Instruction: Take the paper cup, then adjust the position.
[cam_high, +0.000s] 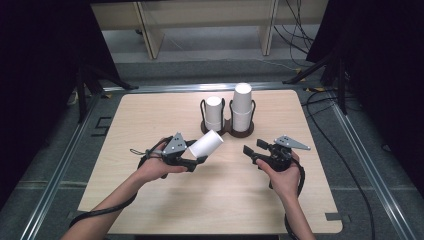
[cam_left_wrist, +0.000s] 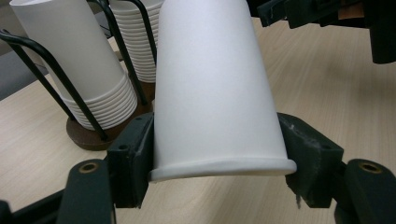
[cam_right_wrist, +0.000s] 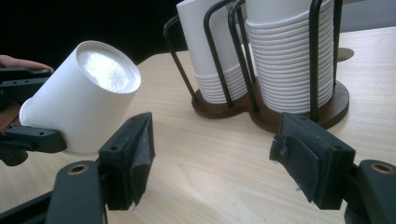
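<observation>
left gripper (cam_left_wrist: 219, 163) clamps paper cup (cam_left_wrist: 215, 84) | right gripper (cam_right_wrist: 212, 154) open | holder (cam_high: 235, 131): 2 cup stacks

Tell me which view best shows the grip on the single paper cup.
The left gripper view: the left gripper is shut on the paper cup near its rim, pressing on both sides. The high view shows the cup small and tilted above the table. The right gripper view shows its closed base, the grip partly hidden.
</observation>
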